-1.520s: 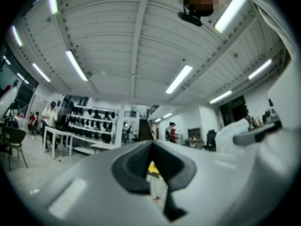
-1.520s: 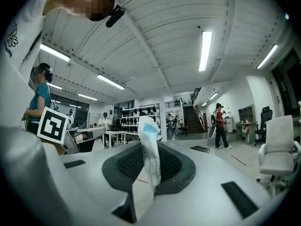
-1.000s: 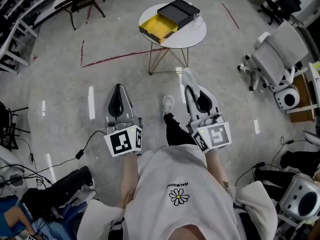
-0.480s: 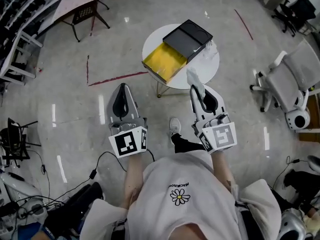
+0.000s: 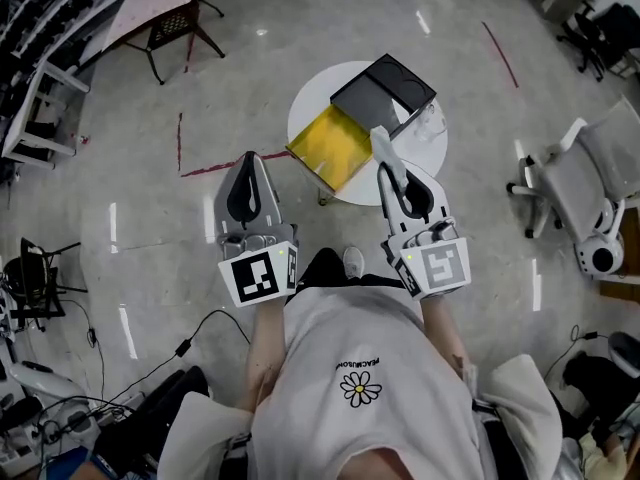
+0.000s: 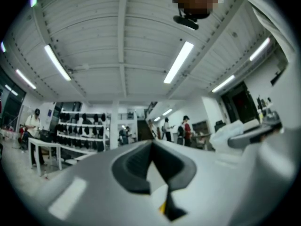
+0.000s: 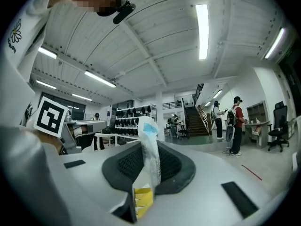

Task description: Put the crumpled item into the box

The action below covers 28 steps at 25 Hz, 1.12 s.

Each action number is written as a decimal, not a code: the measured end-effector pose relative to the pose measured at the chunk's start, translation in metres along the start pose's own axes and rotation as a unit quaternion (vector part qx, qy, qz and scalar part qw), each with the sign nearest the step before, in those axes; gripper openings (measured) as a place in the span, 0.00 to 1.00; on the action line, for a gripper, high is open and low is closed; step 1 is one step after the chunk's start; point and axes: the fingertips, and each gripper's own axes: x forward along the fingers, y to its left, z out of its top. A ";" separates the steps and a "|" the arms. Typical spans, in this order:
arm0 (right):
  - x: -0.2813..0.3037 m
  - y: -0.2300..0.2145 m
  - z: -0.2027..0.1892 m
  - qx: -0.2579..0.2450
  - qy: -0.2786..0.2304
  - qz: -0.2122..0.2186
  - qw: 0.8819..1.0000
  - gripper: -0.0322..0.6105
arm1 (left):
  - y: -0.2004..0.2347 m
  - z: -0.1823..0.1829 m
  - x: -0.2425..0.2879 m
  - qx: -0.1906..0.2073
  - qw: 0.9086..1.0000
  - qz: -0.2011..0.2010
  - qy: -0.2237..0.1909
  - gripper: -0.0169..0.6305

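Observation:
An open box with a yellow inside (image 5: 335, 148) lies on a round white table (image 5: 303, 118), and its black lid (image 5: 383, 90) rests against its far side. My right gripper (image 5: 385, 168) is shut on a crumpled white wrapper (image 5: 380, 146), which sticks out past the jaw tips beside the box's right edge. In the right gripper view the wrapper (image 7: 150, 147) stands upright between the pads of the right gripper (image 7: 149, 160), with a bit of yellow low down. My left gripper (image 5: 254, 160) hangs over the floor left of the table, shut and empty; in its own view the left gripper (image 6: 151, 146) points up at the ceiling.
A clear plastic piece (image 5: 430, 120) lies on the table's right side. A white office chair (image 5: 585, 183) stands to the right, a dark chair (image 5: 175, 18) at the back left. A red tape line (image 5: 215, 165) crosses the floor. Cables (image 5: 150, 368) trail at the lower left.
The table and box have come closer beneath both grippers. The right gripper with the wrapper now reaches the box's right edge; earlier it was over the floor short of the table.

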 end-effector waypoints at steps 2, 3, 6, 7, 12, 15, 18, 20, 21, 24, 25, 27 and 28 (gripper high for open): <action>0.007 -0.005 0.000 0.004 -0.001 -0.004 1.000 0.13 | -0.002 -0.002 0.012 0.002 1.000 -0.007 -0.001 0.02; 0.010 -0.008 0.000 0.005 -0.001 -0.008 1.000 0.13 | -0.004 -0.003 0.018 0.002 1.000 -0.012 0.000 0.03; 0.023 -0.015 0.002 -0.002 -0.004 -0.015 1.000 0.13 | -0.005 -0.005 0.037 -0.001 1.000 -0.022 -0.003 0.02; 0.027 -0.017 0.003 -0.005 -0.004 -0.016 1.000 0.13 | -0.005 -0.005 0.043 -0.001 1.000 -0.025 -0.004 0.03; 0.047 -0.026 0.005 -0.015 -0.005 -0.026 1.000 0.13 | -0.004 -0.009 0.066 0.000 0.999 -0.041 -0.005 0.02; 0.056 -0.026 0.003 -0.015 -0.002 -0.032 0.999 0.13 | 0.004 -0.012 0.075 0.001 0.999 -0.046 -0.006 0.02; 0.065 -0.028 0.002 -0.021 0.003 -0.035 0.999 0.13 | 0.010 -0.015 0.084 -0.002 0.999 -0.046 -0.003 0.02; 0.072 -0.029 0.001 -0.029 0.009 -0.037 0.999 0.13 | 0.012 -0.018 0.089 -0.002 0.999 -0.047 -0.001 0.02; 0.076 -0.029 0.000 -0.037 0.015 -0.038 0.998 0.13 | 0.013 -0.019 0.092 -0.002 0.999 -0.049 0.000 0.02; 0.097 -0.029 -0.012 -0.082 0.054 -0.028 0.995 0.13 | 0.016 -0.023 0.099 -0.002 0.999 -0.053 0.003 0.03; 0.105 -0.028 -0.019 -0.101 0.073 -0.019 0.992 0.13 | 0.016 -0.024 0.101 -0.002 0.999 -0.054 0.004 0.02; 0.122 -0.027 -0.038 -0.144 0.111 0.003 0.983 0.13 | 0.017 -0.024 0.103 -0.002 0.998 -0.056 0.004 0.02; 0.130 -0.026 -0.050 -0.167 0.129 0.013 0.977 0.13 | 0.018 -0.024 0.104 -0.005 0.999 -0.054 0.004 0.02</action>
